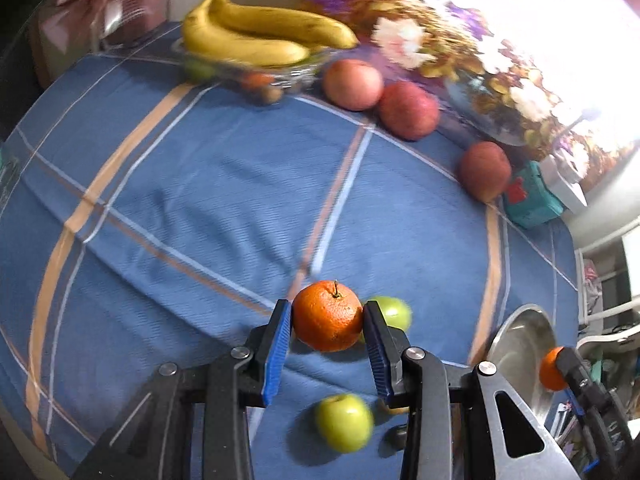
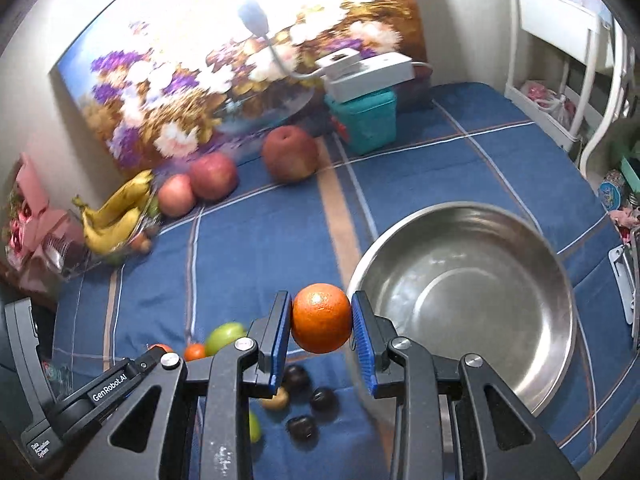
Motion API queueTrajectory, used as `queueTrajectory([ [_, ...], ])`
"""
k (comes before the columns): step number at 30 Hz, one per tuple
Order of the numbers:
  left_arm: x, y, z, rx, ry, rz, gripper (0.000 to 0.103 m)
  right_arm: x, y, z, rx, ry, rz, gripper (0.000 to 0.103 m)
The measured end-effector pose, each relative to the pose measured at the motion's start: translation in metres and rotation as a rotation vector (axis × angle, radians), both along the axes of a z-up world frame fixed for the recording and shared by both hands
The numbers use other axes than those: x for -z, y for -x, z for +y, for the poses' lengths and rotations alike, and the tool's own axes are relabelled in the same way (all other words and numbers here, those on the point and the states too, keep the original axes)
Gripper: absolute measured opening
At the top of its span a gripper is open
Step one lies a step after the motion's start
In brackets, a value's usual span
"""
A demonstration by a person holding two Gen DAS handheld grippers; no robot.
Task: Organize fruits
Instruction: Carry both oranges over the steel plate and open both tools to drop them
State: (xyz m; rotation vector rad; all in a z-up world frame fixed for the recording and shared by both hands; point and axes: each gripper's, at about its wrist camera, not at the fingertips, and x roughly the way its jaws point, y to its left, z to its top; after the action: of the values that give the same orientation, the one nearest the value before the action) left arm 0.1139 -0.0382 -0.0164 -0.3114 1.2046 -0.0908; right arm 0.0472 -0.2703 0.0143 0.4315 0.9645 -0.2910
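Observation:
My left gripper [image 1: 327,318] is shut on an orange with a stem [image 1: 327,316], held above the blue checked cloth [image 1: 200,200]. Two green apples [image 1: 344,422] [image 1: 394,312] lie below it. My right gripper [image 2: 321,318] is shut on a second orange [image 2: 321,318], just left of an empty steel bowl [image 2: 520,240]. In the right wrist view the left gripper [image 2: 120,380] shows at the lower left with its orange [image 2: 195,352] and a green apple [image 2: 224,336]. Dark plums [image 2: 302,426] and a brown fruit [image 2: 276,398] lie beneath the right gripper.
Three red apples [image 1: 352,84] [image 1: 408,110] [image 1: 484,170] line the far edge by a flower painting [image 2: 200,80]. A glass bowl [image 1: 296,70] holds bananas [image 1: 256,32]. A teal box [image 2: 364,120] with white boxes on top stands at the back. A white shelf [image 2: 560,60] is to the right.

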Motion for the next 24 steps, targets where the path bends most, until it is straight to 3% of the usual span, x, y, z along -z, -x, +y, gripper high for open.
queueTrajectory([
  [4,-0.010,0.003,-0.039,0.090,0.008,-0.051,0.039,0.003,0.012,-0.035,0.090,0.052,0.039,0.032],
  [10,-0.017,0.017,-0.118,0.318,0.025,-0.121,0.039,0.017,0.044,-0.088,0.255,0.074,0.121,0.032],
  [15,-0.016,0.033,-0.165,0.467,0.022,-0.179,0.039,0.019,0.071,-0.116,0.379,0.050,0.115,0.032],
  [24,0.017,0.046,-0.207,0.571,-0.036,-0.142,0.039,0.040,0.085,-0.133,0.431,0.021,0.168,0.032],
])
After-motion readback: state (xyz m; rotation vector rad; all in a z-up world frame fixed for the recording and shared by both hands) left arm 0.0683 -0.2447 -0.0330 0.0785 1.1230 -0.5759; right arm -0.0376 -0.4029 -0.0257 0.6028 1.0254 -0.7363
